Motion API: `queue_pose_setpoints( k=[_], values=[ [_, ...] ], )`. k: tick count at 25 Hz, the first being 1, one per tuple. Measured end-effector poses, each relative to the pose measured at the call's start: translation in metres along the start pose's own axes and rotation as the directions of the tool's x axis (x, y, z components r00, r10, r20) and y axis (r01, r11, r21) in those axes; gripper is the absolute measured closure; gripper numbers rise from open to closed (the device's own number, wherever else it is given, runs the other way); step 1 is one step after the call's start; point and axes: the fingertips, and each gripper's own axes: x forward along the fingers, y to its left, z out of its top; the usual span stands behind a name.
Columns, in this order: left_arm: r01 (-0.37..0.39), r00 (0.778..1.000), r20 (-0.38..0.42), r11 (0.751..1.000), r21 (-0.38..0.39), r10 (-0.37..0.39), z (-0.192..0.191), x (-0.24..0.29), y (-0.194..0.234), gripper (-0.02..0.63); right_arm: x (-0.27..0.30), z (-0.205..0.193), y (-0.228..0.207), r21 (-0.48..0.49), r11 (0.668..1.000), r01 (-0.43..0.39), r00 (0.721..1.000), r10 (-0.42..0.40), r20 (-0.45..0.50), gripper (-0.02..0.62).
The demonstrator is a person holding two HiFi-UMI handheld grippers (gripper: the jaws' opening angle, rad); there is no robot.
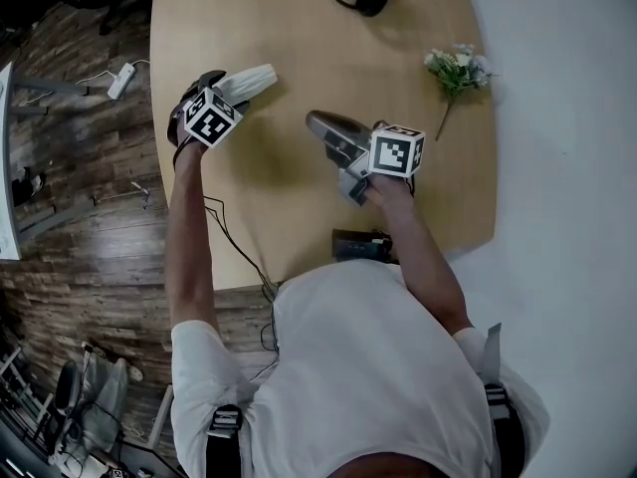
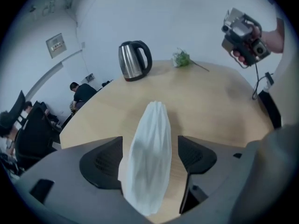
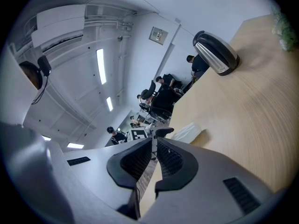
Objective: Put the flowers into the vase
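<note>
Between the wide-open jaws of the left hand-held gripper (image 2: 148, 158) lies the white vase (image 1: 251, 81), on its side on the worktop (image 1: 299, 38). Its long axis runs straight away from the gripper, ungripped. The flowers (image 1: 458, 71) lie well apart, nearer the right hand-held gripper (image 3: 155, 155), which is closed and empty.

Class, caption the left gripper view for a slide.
Open left gripper frames the white vase lying on the table.

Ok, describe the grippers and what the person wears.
Both the left gripper and right gripper have grey bodies, dark textured pads and a white cube with black square markers. A black cable hangs from the right one. The person wears a white short-sleeved shirt with dark shoulder straps.
</note>
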Motion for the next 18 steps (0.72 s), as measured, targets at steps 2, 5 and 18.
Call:
queue_pose_setpoints(
  k=[2,5,18],
  values=[
    [0.028,0.997,-0.077,0.997,0.072,-0.022,-0.005,0.005,-0.001,0.258,-0.001,0.000,0.000,0.002,1.000,0.000,1.000,0.000,0.001,0.575],
    [0.073,0.982,-0.182,0.985,0.159,-0.043,-0.010,0.011,-0.001,0.258,-0.001,0.001,-0.001,0.002,1.000,0.003,1.000,-0.003,0.005,0.575],
    [0.181,0.932,-0.347,0.960,0.213,-0.099,-0.017,0.033,-0.005,0.258,-0.018,0.005,-0.013,0.017,1.000,0.026,0.999,-0.026,0.032,0.575]
  ],
)
